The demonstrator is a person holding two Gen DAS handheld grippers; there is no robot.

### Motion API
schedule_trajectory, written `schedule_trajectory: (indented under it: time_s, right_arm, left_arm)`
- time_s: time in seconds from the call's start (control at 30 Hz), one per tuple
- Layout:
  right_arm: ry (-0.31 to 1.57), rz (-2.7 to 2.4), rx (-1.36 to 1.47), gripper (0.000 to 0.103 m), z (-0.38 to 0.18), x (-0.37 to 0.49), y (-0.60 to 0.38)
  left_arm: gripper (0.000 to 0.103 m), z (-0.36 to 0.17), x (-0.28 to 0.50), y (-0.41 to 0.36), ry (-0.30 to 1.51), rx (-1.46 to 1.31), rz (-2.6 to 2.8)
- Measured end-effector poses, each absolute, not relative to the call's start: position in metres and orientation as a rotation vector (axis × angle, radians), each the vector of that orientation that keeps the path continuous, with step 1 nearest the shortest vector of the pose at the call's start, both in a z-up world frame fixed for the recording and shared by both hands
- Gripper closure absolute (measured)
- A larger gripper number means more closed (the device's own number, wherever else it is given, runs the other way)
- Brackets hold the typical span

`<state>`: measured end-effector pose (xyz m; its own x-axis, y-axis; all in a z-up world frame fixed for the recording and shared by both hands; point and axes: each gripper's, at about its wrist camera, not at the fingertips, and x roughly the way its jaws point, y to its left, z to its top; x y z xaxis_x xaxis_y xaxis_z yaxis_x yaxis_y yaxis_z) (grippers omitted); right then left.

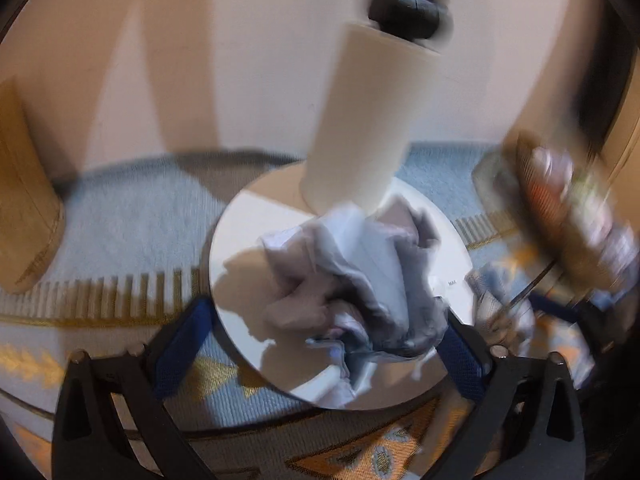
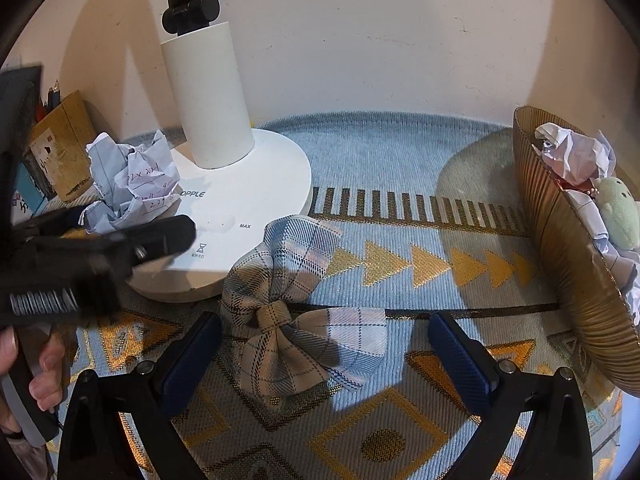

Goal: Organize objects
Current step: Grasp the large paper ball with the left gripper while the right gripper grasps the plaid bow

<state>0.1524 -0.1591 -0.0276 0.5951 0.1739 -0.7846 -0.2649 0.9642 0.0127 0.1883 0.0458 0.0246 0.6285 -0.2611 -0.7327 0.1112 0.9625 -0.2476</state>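
A crumpled ball of white paper with handwritten figures (image 1: 352, 276) is seen lying on the round white base of a desk lamp (image 1: 240, 232), just in front of the lamp's white cylindrical column (image 1: 360, 120). In the left wrist view, the ball is framed by the two blue-padded fingers of the left gripper (image 1: 324, 336), which are spread wide on either side of it; whether either pad touches the paper cannot be told, as the view is blurred. In the right wrist view the same paper ball (image 2: 128, 180) is seen at the lamp base's left edge, with the left gripper (image 2: 120, 232) reaching in over it.

A plaid fabric bow in grey, beige and pale pink (image 2: 296, 312) is laid on the patterned blue and gold woven mat (image 2: 400, 168), touching the front rim of the lamp base (image 2: 272, 168). The right gripper (image 2: 324, 344) is held open around the bow's lower half, its blue pads apart from the cloth on both sides.

To the right, a ribbed brown corrugated-cardboard basket (image 2: 568, 264) is seen holding more crumpled paper (image 2: 572, 152) and a pale green plush toy (image 2: 620, 212). At the far left, a brown cardboard box (image 2: 64, 148) is set against the cream wall (image 2: 400, 40). A hand (image 2: 44, 368) is visible gripping the left gripper's handle.
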Motion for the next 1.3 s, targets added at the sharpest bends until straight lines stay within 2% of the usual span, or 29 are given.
schedule_trajectory:
  time_s: [0.17, 0.2, 0.23, 0.27, 0.3, 0.33, 0.4, 0.87, 1.0, 1.13, 1.3]
  right_arm:
    - [0.879, 0.260, -0.107, 0.016, -0.019, 0.146, -0.162]
    - [0.872, 0.257, -0.107, 0.024, -0.017, 0.144, -0.163]
    - [0.863, 0.260, -0.106, 0.035, -0.016, 0.142, -0.163]
    - [0.856, 0.252, -0.106, 0.040, -0.014, 0.141, -0.163]
    - [0.849, 0.253, -0.102, 0.054, -0.014, 0.139, -0.164]
    - [0.842, 0.261, -0.097, 0.063, -0.012, 0.138, -0.165]
    - [0.824, 0.281, -0.088, 0.070, -0.009, 0.134, -0.166]
    - [0.668, 0.300, -0.034, 0.078, 0.017, 0.103, -0.180]
    - [0.631, 0.294, -0.006, 0.089, 0.021, 0.096, -0.186]
    - [0.592, 0.296, 0.011, 0.094, 0.025, 0.094, -0.189]
    - [0.645, 0.324, 0.023, 0.094, 0.018, 0.105, -0.188]
  left_arm:
    - [0.005, 0.026, 0.185, 0.049, 0.849, -0.207, -0.205]
    - [0.009, 0.027, 0.184, 0.048, 0.838, -0.200, -0.195]
    - [0.018, 0.030, 0.180, 0.048, 0.814, -0.191, -0.179]
    - [0.024, 0.033, 0.176, 0.048, 0.791, -0.183, -0.148]
    - [0.040, 0.035, 0.173, 0.050, 0.775, -0.181, -0.116]
    - [0.046, 0.036, 0.171, 0.052, 0.763, -0.189, -0.097]
    - [0.047, 0.038, 0.171, 0.058, 0.734, -0.220, -0.125]
    - [0.047, 0.045, 0.164, 0.049, 0.670, -0.134, -0.101]
    - [0.047, 0.046, 0.163, 0.049, 0.659, -0.131, -0.100]
    - [0.047, 0.047, 0.161, 0.048, 0.649, -0.126, -0.104]
    - [0.047, 0.049, 0.158, 0.048, 0.636, -0.117, -0.103]
